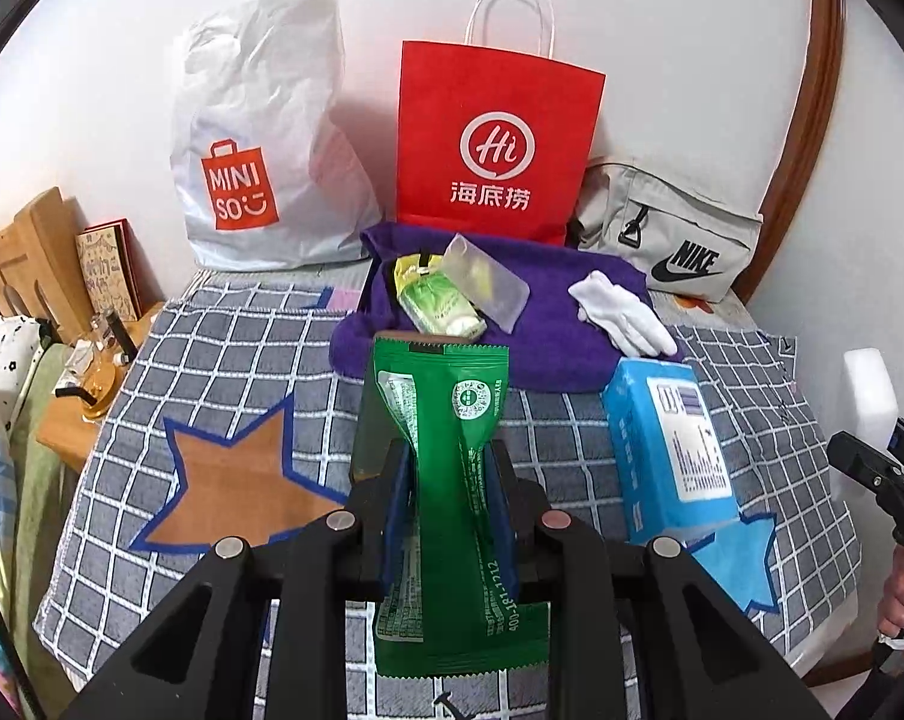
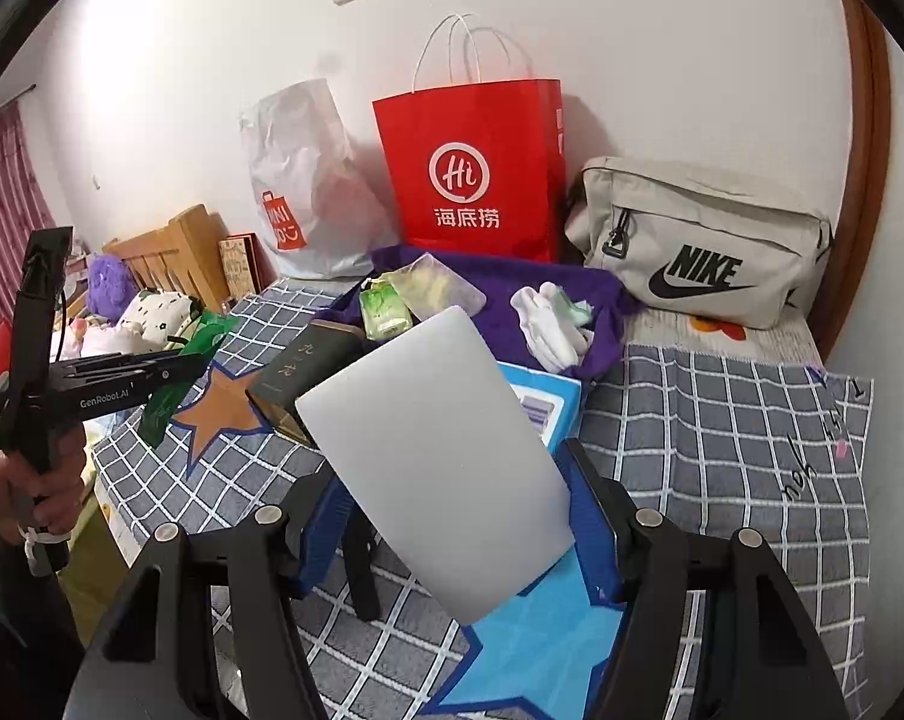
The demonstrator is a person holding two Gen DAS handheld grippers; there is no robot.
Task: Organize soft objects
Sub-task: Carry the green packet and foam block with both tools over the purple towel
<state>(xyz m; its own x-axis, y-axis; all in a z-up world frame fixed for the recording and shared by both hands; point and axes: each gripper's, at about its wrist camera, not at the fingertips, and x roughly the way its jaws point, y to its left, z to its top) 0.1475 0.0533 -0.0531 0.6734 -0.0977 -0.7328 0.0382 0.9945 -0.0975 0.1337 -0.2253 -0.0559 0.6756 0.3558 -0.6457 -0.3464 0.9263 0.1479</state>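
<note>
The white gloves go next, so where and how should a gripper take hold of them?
Grip the white gloves at the bunched cuff end nearest the camera, coming from above and the front. They lie flat and limp on the purple towel, so pinch across the stacked layers and keep the towel out.

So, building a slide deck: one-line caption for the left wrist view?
Left tongs grip a green packet above the checked cloth, bags behind.
</note>
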